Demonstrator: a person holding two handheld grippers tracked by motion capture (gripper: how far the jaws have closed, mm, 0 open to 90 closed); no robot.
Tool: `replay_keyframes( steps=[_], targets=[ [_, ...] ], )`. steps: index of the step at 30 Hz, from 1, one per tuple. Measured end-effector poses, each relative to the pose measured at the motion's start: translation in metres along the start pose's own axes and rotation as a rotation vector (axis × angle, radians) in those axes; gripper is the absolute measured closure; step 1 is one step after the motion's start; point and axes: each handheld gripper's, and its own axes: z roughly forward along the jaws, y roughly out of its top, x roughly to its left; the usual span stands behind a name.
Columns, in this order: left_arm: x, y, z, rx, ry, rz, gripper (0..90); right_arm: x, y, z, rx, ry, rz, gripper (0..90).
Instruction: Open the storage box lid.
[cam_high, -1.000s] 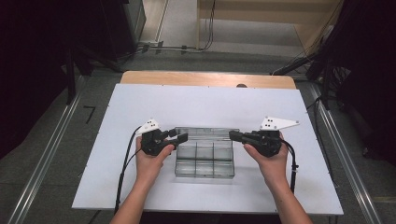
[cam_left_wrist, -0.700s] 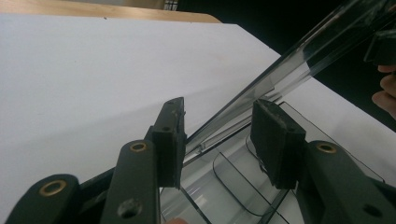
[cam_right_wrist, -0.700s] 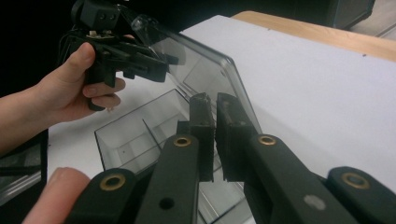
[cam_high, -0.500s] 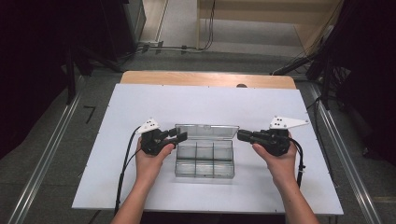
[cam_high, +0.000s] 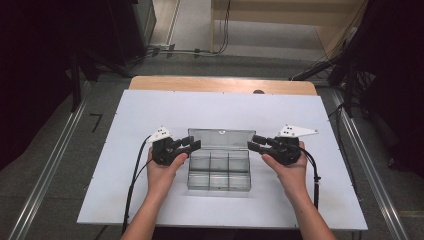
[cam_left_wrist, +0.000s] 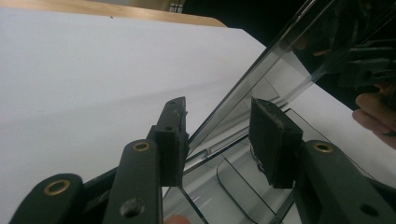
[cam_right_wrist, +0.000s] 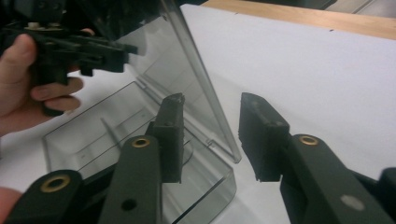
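1. I have the clear plastic compartment box sitting near the middle of the white table board, its hinged lid standing up along the far edge.
2. My left gripper sits at the box's left far corner. In the left gripper view its jaws are parted, with the lid's edge running between them; the pads do not seem to press on it.
3. My right gripper is at the right far corner. Its jaws have just been opening, and in the right gripper view the lid's edge passes through the gap with daylight on both sides, so nothing is clamped.
4. My worry: with neither claw holding it, the lid stands on its hinge alone. If it is short of its balance point, it could fall shut over the empty compartments.
5. If I pull either hand away at an angle, a pad could catch the thin edge and drag or tip the light box across the smooth board.
6. Closing again carelessly could flex the lid sideways and strain the hinge.
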Motion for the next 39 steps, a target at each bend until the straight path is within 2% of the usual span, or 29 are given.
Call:
replay_keyframes(
  steps=[9, 11, 13, 15, 17, 21, 35, 39],
  targets=[
    [0.002, -0.003, 0.003, 0.001, 0.004, -0.026, 55.9, -0.003, -0.015, 0.018, -0.033, 0.009, 0.045, 58.1],
    [0.002, -0.004, 0.004, 0.005, 0.006, -0.032, 55.7, -0.002, -0.016, 0.020, -0.035, 0.009, 0.040, 59.7],
    [0.003, -0.005, 0.004, 0.005, 0.002, -0.039, 55.2, -0.001, -0.017, 0.021, -0.038, -0.003, 0.031, 63.7],
    [0.003, -0.005, 0.004, 0.001, 0.003, -0.038, 55.2, -0.002, -0.018, 0.020, -0.051, -0.004, 0.043, 66.3],
    [0.003, -0.005, 0.004, 0.001, 0.005, -0.038, 55.3, -0.002, -0.020, 0.020, -0.062, -0.003, 0.050, 66.5],
    [0.002, -0.005, 0.004, -0.001, 0.005, -0.036, 55.8, 0.000, -0.022, 0.020, -0.076, -0.020, 0.034, 67.3],
    [0.003, -0.004, -0.002, -0.015, -0.003, -0.056, 58.9, 0.004, -0.023, 0.022, -0.080, -0.027, 0.033, 70.1],
    [0.003, -0.005, -0.004, -0.016, 0.004, -0.061, 59.4, 0.006, -0.023, 0.023, -0.081, -0.027, 0.048, 70.4]
  ],
)
